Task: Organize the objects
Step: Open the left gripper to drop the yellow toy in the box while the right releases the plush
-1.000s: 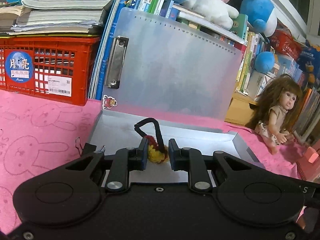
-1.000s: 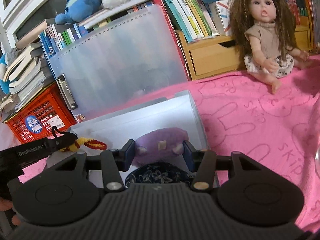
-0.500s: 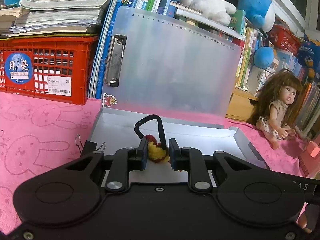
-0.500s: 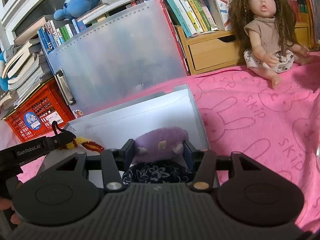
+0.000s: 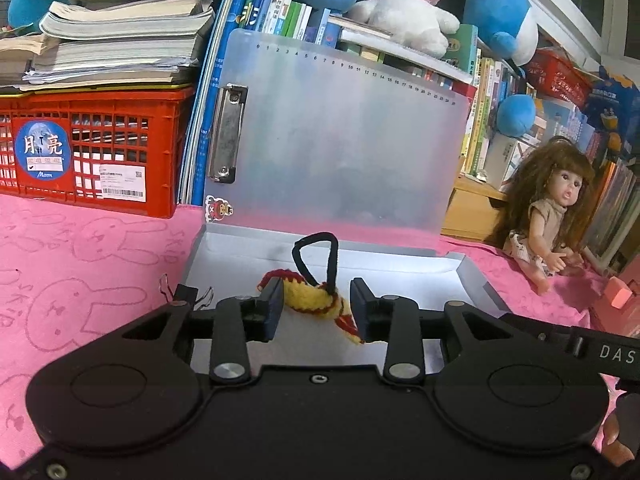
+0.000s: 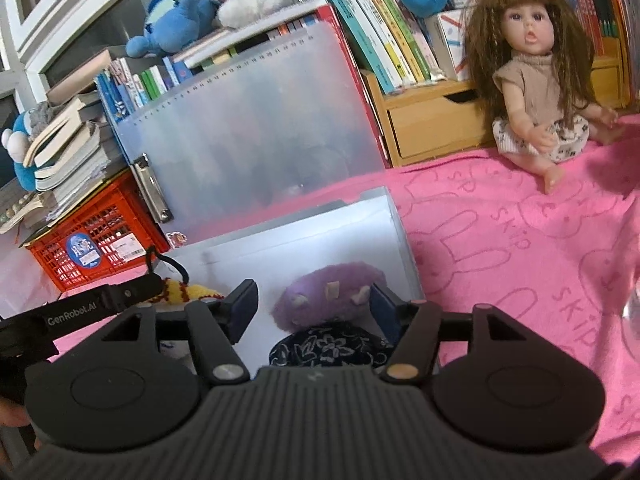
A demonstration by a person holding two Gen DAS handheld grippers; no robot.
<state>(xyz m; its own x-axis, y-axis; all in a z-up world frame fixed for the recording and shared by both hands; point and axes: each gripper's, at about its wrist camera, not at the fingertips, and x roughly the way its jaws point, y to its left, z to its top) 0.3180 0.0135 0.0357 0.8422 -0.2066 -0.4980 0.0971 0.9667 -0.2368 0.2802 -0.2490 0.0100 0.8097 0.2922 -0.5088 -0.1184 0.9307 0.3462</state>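
Note:
An open grey file box (image 5: 472, 276) with its clear lid (image 5: 344, 136) standing up lies on the pink cloth. My left gripper (image 5: 316, 308) is open over the box; a yellow and red knitted charm (image 5: 316, 300) with a black loop lies between its fingers, loose. My right gripper (image 6: 312, 312) is open over the box (image 6: 396, 216); a purple plush (image 6: 328, 300) sits between its fingers, free of them, on a dark floral pouch (image 6: 328, 352). The charm (image 6: 180, 290) and the left gripper's finger (image 6: 104, 304) show at the left of the right wrist view.
A red crate (image 5: 92, 148) with stacked books stands at the back left. A doll (image 6: 536, 76) sits at the back right by a wooden drawer unit (image 6: 432, 124). Books and plush toys line the shelf behind. A black binder clip (image 5: 184, 294) lies by the box's left edge.
Both grippers have opened. The left one has let go of the knitted charm, which now lies in the box. The right one has let go of the purple plush.

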